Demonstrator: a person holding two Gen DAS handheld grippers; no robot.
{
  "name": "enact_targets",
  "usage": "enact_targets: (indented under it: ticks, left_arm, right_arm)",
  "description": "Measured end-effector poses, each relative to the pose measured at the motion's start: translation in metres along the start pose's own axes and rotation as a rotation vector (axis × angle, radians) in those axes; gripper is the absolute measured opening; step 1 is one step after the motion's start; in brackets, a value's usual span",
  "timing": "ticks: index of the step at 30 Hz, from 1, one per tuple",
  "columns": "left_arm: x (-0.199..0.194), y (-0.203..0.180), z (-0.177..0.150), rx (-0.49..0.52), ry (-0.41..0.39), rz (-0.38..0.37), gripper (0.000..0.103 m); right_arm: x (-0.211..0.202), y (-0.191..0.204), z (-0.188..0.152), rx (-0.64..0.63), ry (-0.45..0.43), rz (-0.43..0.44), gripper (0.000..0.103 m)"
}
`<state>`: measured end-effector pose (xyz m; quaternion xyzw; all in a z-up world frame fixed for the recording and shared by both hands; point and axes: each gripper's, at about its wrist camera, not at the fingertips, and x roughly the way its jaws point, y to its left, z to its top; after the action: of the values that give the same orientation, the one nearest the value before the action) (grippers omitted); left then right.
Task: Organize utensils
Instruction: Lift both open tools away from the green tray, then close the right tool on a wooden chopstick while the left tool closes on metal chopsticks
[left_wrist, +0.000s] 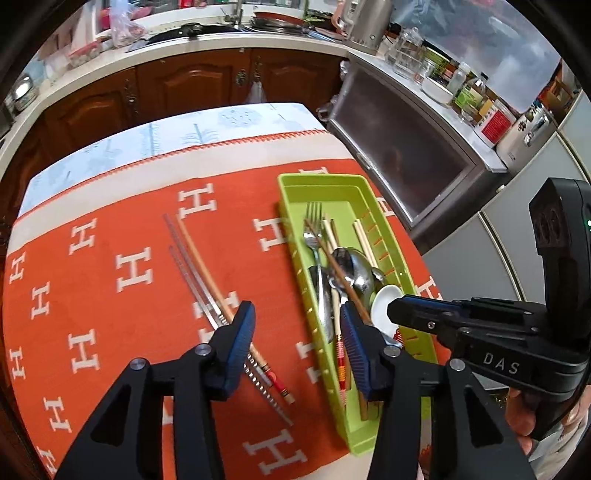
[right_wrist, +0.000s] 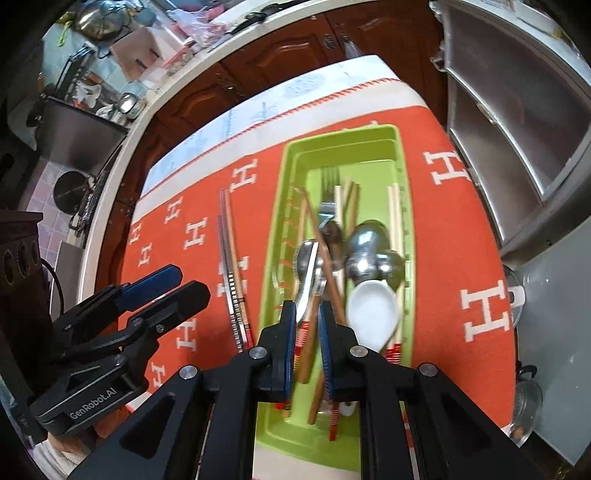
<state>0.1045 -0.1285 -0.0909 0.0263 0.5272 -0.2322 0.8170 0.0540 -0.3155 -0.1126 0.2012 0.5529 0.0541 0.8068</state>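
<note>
A green utensil tray (left_wrist: 291, 188) (right_wrist: 402, 147) lies on the orange cloth. It holds a fork (left_wrist: 313, 225), metal spoons (right_wrist: 364, 243), a white ceramic spoon (right_wrist: 373, 306) and several chopsticks. Metal chopsticks (left_wrist: 192, 280) (right_wrist: 231, 273) and a wooden chopstick (left_wrist: 199, 258) lie on the cloth left of the tray. My left gripper (left_wrist: 295, 325) is open above the cloth between these chopsticks and the tray. My right gripper (right_wrist: 307, 314) hovers over the tray's near end, its jaws narrowly apart around a metal spoon handle and wooden chopsticks; grip is unclear.
The orange cloth with white H letters (left_wrist: 110, 295) covers a table whose far edge meets brown kitchen cabinets (left_wrist: 192, 81). A steel cabinet (left_wrist: 406, 147) stands close to the right of the table. A crowded counter runs behind.
</note>
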Motion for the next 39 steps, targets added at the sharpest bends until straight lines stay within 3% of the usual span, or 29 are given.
enact_targets:
  ticks: [5, 14, 21, 27, 39]
  left_arm:
    - [-0.016, 0.011, -0.009, -0.014, -0.031, 0.036, 0.052]
    - [-0.039, 0.032, -0.021, -0.001, -0.115, 0.169, 0.071]
    - [-0.045, 0.065, -0.022, -0.026, -0.152, 0.293, 0.081]
    - [-0.044, 0.104, -0.020, -0.090, -0.148, 0.372, 0.083]
    - [-0.023, 0.147, -0.029, -0.175, -0.101, 0.369, 0.083]
  right_arm:
    - [-0.008, 0.023, -0.007, -0.044, -0.008, 0.017, 0.013]
    - [-0.003, 0.056, -0.010, -0.103, 0.007, 0.030, 0.013]
    - [0.027, 0.085, 0.006, -0.156, 0.048, 0.002, 0.013]
    - [0.071, 0.107, 0.034, -0.191, 0.102, -0.067, 0.013]
    - [0.162, 0.134, 0.065, -0.270, 0.220, -0.186, 0.012]
